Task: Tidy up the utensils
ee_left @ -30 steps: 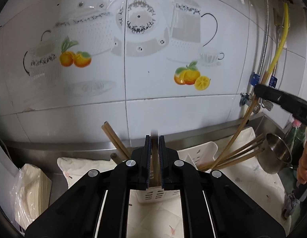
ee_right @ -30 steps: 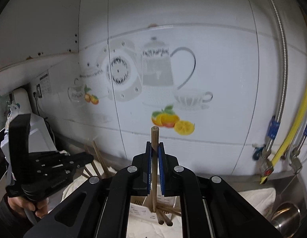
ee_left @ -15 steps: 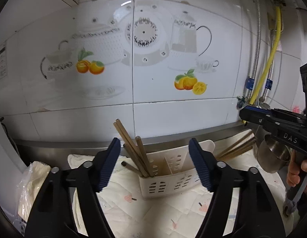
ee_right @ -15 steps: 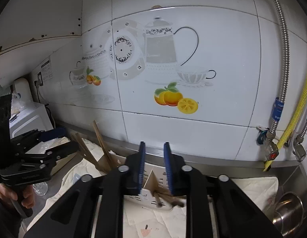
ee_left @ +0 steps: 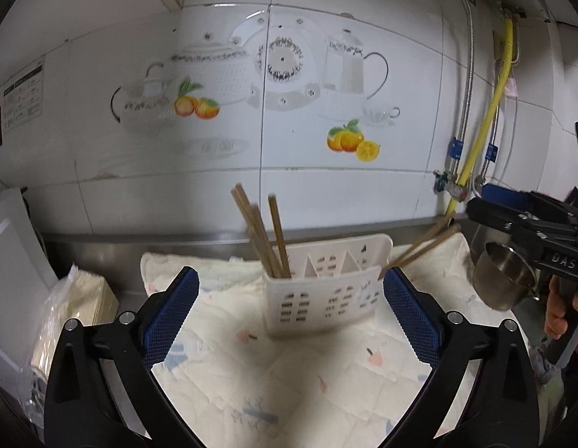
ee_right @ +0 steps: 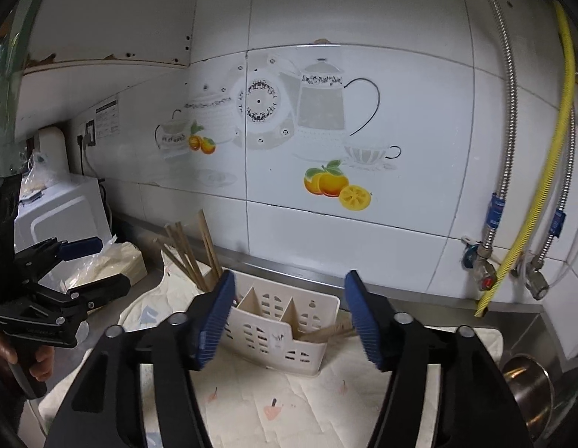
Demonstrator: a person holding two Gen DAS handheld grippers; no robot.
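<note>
A white slotted utensil caddy [ee_left: 320, 291] stood on a pale quilted cloth [ee_left: 289, 380] that covered the desk, close under the tiled wall with its teapot and orange decals [ee_left: 281, 86]. In the left wrist view the left tongs [ee_left: 289, 313] were opening, their blue pads far apart, with nothing held; the caddy sat ahead of them, in line with the gap and beyond the fingertips, not touching either pad. A bundle of wooden chopsticks [ee_left: 266, 239] stood in the caddy's left compartment, leaning left and back toward the wall. More chopsticks [ee_left: 423, 242] stuck out from the caddy's right end, slanting low toward the right. In the right wrist view the right tongs [ee_right: 289, 317] were also opening and empty, and the caddy [ee_right: 281, 321] lay just past and between their tips, its middle compartments bare. The standing chopsticks [ee_right: 191, 257] rose behind the left pad, and the low ones [ee_right: 326, 332] lay by the right pad. A steel cup [ee_left: 501, 280] stood to the right, beside the yellow hose [ee_right: 543, 171] and metal pipes.
</note>
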